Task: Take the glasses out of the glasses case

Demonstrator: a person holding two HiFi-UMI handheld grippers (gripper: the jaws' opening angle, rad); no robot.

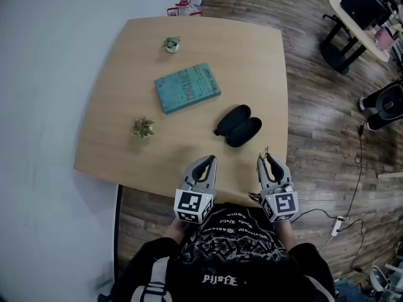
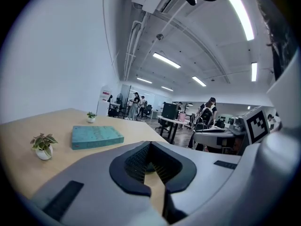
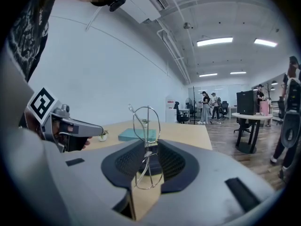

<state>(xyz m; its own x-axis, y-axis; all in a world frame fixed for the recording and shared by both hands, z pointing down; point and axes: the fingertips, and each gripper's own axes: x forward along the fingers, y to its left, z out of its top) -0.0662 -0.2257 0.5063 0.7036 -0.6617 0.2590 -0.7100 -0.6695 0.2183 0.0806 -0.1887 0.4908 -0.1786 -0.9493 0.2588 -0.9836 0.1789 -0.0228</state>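
At the 5 o'clock edge of the rounded, pale wooden table (image 1: 252, 55), my right gripper (image 1: 266, 161) pinched one pair of thin, wire-rimmed glasses (image 3: 146, 124) near the bridge. One round lens stood above the other, well apart from the glasses case (image 1: 238, 125). That single case, matte black and oval, lay open in two halves at 4 o'clock on the tabletop. My left gripper (image 1: 206, 161), at 6 o'clock, kept its ribbed dark pads pressed together on nothing. One flat teal book (image 1: 187, 87) lay at centre. There were two small potted plants: one plant (image 1: 171, 43) at 12 o'clock, the other plant (image 1: 143, 128) at 8 o'clock.
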